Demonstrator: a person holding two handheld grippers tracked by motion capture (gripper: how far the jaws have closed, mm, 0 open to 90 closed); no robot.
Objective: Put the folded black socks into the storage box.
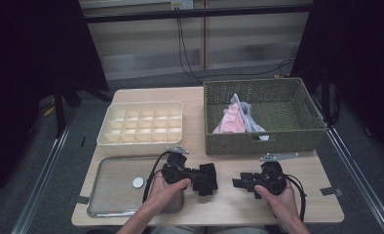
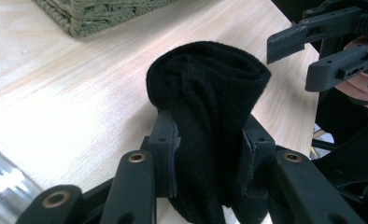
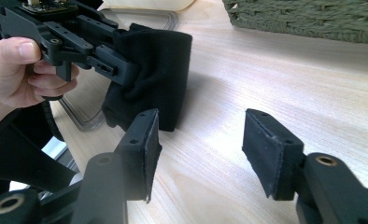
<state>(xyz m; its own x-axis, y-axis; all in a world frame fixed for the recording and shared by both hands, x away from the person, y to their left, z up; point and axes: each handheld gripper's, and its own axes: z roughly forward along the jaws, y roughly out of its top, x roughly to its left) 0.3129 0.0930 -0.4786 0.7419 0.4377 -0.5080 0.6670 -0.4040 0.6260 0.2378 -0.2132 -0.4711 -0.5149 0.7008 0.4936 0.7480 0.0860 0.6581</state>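
A folded black cloth (image 1: 208,179) stands at the front middle of the wooden table (image 1: 229,204), and my left gripper (image 1: 200,178) is shut on it. In the left gripper view the cloth (image 2: 210,88) rises as a thick roll from between the two jaws, with the left gripper (image 2: 210,140) pressing it on both sides. My right gripper (image 1: 238,184) is a short way to the cloth's right and points toward it. In the right gripper view the right gripper (image 3: 205,149) is open, with bare table between its pads (image 3: 147,149). The cloth (image 3: 159,70) is a little beyond them.
A green woven basket (image 1: 258,144) at the back right holds pink and pale clothes (image 1: 234,119). A cream compartment box (image 1: 141,122) sits at the back left. In front of it lies a metal tray (image 1: 112,195) with a small white disc (image 1: 138,182).
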